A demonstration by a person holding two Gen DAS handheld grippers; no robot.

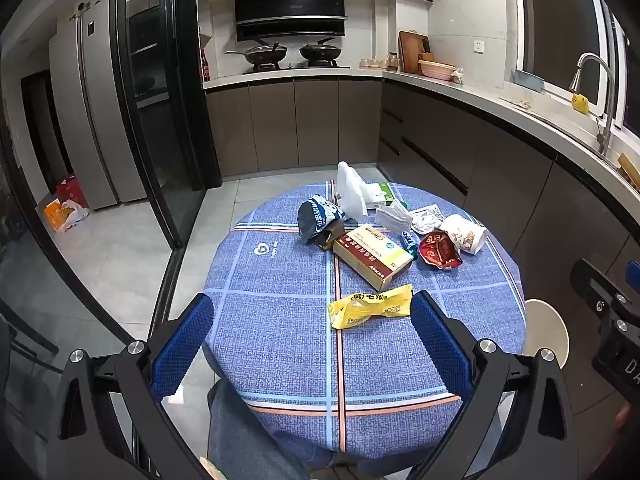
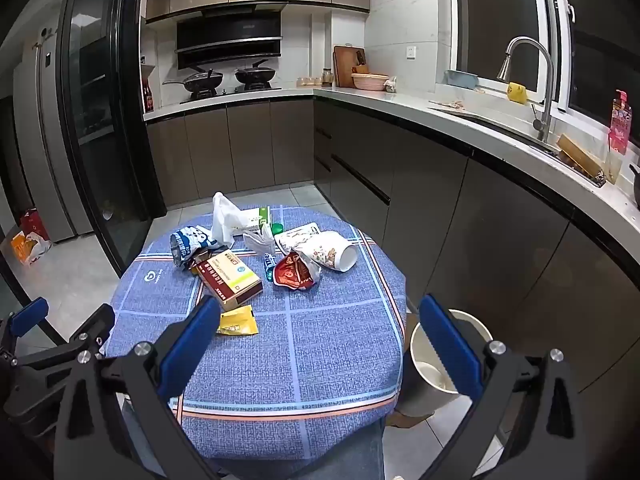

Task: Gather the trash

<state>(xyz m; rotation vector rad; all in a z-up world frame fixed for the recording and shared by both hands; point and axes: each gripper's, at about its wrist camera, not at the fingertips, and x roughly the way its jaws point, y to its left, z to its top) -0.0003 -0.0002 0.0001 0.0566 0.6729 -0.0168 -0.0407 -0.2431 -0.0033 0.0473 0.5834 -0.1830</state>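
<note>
Trash lies on a round table with a blue checked cloth (image 1: pixel 280 340) (image 2: pixel 320 340). A yellow wrapper (image 1: pixel 370 306) (image 2: pixel 238 322) lies nearest. Behind it are a red and white box (image 1: pixel 372 256) (image 2: pixel 232 278), a blue and white bag (image 1: pixel 318 216) (image 2: pixel 188 246), a red pouch (image 1: pixel 438 250) (image 2: pixel 294 274), a paper cup on its side (image 1: pixel 466 232) (image 2: pixel 332 250) and a white plastic bag (image 1: pixel 350 192) (image 2: pixel 224 216). My left gripper (image 1: pixel 312 320) is open above the table's near side, the yellow wrapper just ahead of it. My right gripper (image 2: pixel 320 324) is open over the table's right part.
A white trash bin (image 2: pixel 444 364) (image 1: pixel 546 332) stands on the floor to the right of the table. Kitchen cabinets and a counter with a sink tap (image 2: pixel 536 80) run along the right and back. A fridge (image 1: pixel 88 120) and bags on the floor are at far left.
</note>
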